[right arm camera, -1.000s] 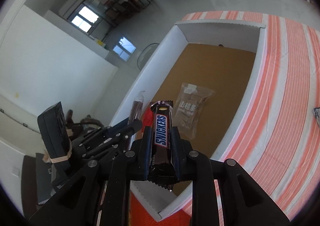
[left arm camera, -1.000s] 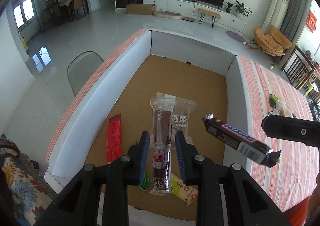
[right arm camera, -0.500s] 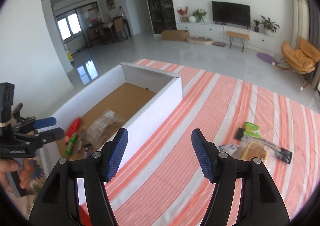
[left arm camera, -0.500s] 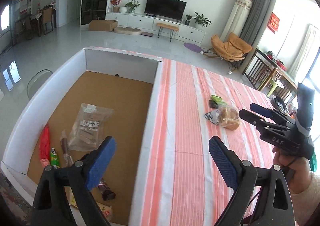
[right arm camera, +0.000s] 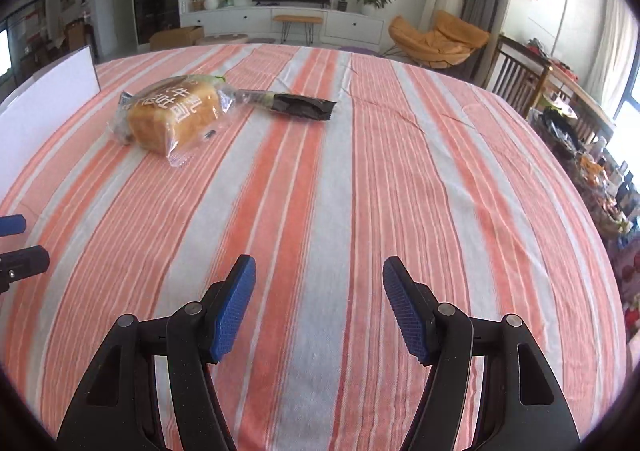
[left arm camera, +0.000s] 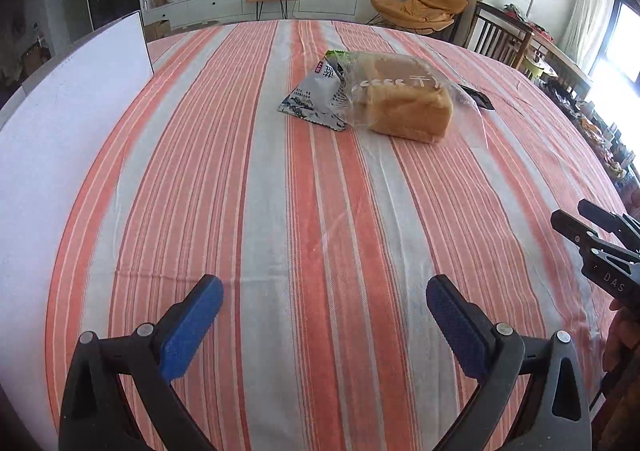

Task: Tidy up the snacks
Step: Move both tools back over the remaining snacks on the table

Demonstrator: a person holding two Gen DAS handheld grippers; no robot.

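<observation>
**Both grippers empty, reaching for the last snacks on the table**

The left hand-held gripper (left arm camera: 324, 291) has its blue pads spread very wide and is opening a touch further, with nothing between them but striped cloth. The right hand-held gripper (right arm camera: 319, 279) is also parted, somewhat less widely, and likewise holds nothing. Both hang over bare table (left arm camera: 248, 211), tilted down toward it, well short of the goods.

Ahead of them, the remaining snacks lie in one small cluster on the orange-and-grey striped cloth. The bagged bread loaf (left arm camera: 404, 103) sits in its clear wrapper. A blue-and-white snack packet (left arm camera: 316, 101) is tucked against its left side in the left view, partly under the wrapper's edge, with a green packet (left arm camera: 340, 56) peeking out behind. In the right view a dark wrapped bar (right arm camera: 300, 105) lies just beyond the loaf on its right. The white box (left arm camera: 60, 131), where the snacks presumably go, stands along the left edge of the table.

The step in hand looks like the approach for a fresh pick. The next move calls for each gripper to travel forward to the cluster and choose separate items. The loaf is soft and bulky, suiting the wider left opening; the flat bar suits the right.
</observation>
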